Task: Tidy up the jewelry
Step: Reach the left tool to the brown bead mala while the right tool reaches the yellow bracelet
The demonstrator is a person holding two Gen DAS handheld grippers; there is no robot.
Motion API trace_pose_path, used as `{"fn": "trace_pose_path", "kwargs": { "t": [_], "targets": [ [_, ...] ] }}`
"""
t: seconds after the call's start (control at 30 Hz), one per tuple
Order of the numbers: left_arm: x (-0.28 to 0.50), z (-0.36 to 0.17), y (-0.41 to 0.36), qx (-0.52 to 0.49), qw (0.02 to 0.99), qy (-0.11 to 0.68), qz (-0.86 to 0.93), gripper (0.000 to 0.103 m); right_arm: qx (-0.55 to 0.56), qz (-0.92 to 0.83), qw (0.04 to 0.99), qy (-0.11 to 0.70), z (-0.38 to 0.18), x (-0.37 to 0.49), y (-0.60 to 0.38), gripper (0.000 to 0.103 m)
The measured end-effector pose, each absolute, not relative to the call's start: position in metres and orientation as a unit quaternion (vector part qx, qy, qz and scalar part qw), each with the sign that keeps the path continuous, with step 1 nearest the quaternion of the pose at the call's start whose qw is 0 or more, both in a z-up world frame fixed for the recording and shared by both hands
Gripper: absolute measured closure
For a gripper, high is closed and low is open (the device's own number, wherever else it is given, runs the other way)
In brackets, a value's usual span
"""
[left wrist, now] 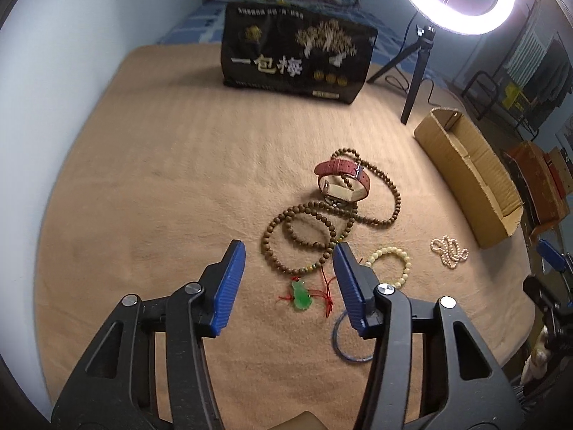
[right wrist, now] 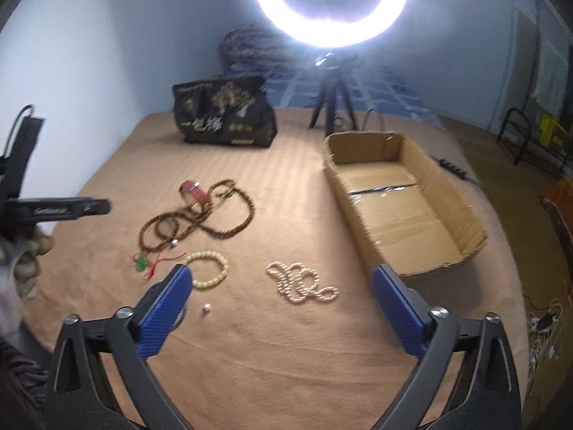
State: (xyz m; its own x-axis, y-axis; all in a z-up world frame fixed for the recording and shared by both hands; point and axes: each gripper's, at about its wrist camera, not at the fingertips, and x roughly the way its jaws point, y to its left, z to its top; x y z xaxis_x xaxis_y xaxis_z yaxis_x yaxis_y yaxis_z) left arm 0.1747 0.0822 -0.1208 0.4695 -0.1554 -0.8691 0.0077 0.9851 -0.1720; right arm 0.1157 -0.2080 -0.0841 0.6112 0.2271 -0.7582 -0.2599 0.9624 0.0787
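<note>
Both grippers, left (left wrist: pixel 288 256) and right (right wrist: pixel 279 279), gape wide and empty; jewelry lies loose at frame centre, cardboard box (right wrist: pixel 462 215) open to receive it.

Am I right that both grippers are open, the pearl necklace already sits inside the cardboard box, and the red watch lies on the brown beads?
Not quite. The pearl necklace is not in the cardboard box; it lies on the tan blanket beside it, as the right wrist view shows. The rest holds: the left gripper and right gripper are open, and the red watch lies on the brown beads.
</note>
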Motion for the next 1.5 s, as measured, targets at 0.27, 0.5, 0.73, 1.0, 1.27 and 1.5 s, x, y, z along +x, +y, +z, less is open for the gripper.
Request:
{"fn": "trace_pose_path", "kwargs": {
  "t": [0.27, 0.5, 0.73, 1.0, 1.27, 1.5],
  "targets": [
    [0.207, -0.157, 0.089, -0.094, 0.829, 0.548, -0.066, 0.06, -0.03, 0.183, 0.868, 0.461, -0.111, 0.137, -0.187, 0.027],
    [0.231, -0.175, 0.08, -0.086, 0.821, 0.558, -0.077, 0.061, -0.036, 0.209, 0.845, 0.492, -0.134, 0.155, -0.174, 0.042],
    [0.246, -0.195, 0.067, -0.047, 0.817, 0.569, -0.08, 0.066, -0.016, 0.215, 0.831, 0.513, -0.15, 0.17, -0.169, 0.044],
    [0.254, -0.21, 0.064, -0.024, 0.815, 0.574, -0.075, 0.074, -0.036, 0.228, 0.819, 0.525, -0.167, 0.18, -0.148, 0.052],
    [0.256, -0.213, 0.055, 0.008, 0.824, 0.561, -0.077, 0.077, -0.061, 0.22, 0.81, 0.541, -0.185, 0.193, -0.132, 0.057],
    [0.255, -0.214, 0.052, 0.015, 0.828, 0.554, -0.08, 0.086, -0.078, 0.217, 0.801, 0.552, -0.199, 0.203, -0.122, 0.06]
  ]
}}
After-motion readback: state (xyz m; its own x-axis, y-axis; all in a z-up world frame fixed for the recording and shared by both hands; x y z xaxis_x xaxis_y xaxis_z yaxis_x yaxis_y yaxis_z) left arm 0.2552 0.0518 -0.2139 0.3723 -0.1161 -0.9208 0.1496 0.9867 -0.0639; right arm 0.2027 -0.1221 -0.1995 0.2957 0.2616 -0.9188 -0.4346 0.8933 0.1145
